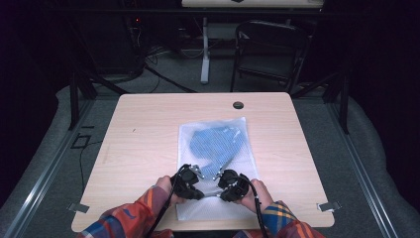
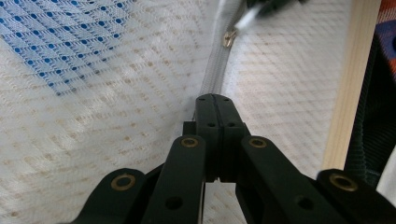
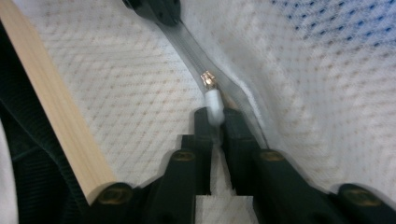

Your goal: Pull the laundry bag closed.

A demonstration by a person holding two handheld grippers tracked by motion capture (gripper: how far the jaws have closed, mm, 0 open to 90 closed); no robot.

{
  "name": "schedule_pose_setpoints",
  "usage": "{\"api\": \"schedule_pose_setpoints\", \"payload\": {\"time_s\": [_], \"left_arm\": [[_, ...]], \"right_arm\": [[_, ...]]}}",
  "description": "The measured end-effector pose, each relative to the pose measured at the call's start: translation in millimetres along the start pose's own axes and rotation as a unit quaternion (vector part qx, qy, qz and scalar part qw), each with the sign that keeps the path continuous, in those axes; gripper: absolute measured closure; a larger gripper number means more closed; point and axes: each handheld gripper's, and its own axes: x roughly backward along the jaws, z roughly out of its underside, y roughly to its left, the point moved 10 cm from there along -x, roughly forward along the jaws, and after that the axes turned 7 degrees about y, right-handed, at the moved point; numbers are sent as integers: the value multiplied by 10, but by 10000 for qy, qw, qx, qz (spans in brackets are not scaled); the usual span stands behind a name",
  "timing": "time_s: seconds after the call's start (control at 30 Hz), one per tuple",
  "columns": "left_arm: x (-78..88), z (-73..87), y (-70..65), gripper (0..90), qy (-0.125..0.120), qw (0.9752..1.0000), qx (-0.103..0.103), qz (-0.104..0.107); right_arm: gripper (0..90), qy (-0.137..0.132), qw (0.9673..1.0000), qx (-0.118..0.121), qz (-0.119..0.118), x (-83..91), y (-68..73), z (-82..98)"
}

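Observation:
A white mesh bag [image 1: 218, 126] lies flat on the wooden table [image 1: 143, 134], with a blue cloth [image 1: 215, 144] inside it. A grey zipper [image 2: 215, 74] runs across the bag's near end. My left gripper [image 2: 214, 100] is shut on the zipper tape, its jaws pressed together on the grey strip. My right gripper [image 3: 215, 116] is shut on the white zipper pull [image 3: 213, 103], just behind the brass slider [image 3: 208, 79]. In the high view the left gripper [image 1: 200, 193] and the right gripper [image 1: 219, 192] face each other tip to tip over the bag's near end.
The table's near edge [image 3: 56, 116] runs close beside both grippers. A round cable hole [image 1: 238, 105] sits at the table's far side. Beyond the table stand a dark folding chair [image 1: 270, 49] and a white desk leg [image 1: 204, 49].

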Motion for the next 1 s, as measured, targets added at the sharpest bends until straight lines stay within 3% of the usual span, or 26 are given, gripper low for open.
{"api": "schedule_pose_setpoints", "payload": {"time_s": [0.13, 0.2, 0.47, 0.63, 1.0], "left_arm": [[-2, -4, 0, 900, -24, 10000, 18, 0], [3, 4, 3, 900, 27, 10000, -14, 6], [2, 1, 0, 900, 5, 10000, 17, 25], [3, 4, 3, 900, 27, 10000, -19, 27], [2, 1, 3, 900, 31, 10000, -13, -4]], "right_arm": [[900, -38, 9997, -222, 31, 45, -143, 111], [882, -204, 9992, -336, -100, 64, -156, 125], [726, -433, 9990, -43, -100, 5, -19, -56], [733, -397, 9992, -33, -103, -74, -8, -105], [773, -438, 9990, 74, -87, -72, 45, -123]]}}
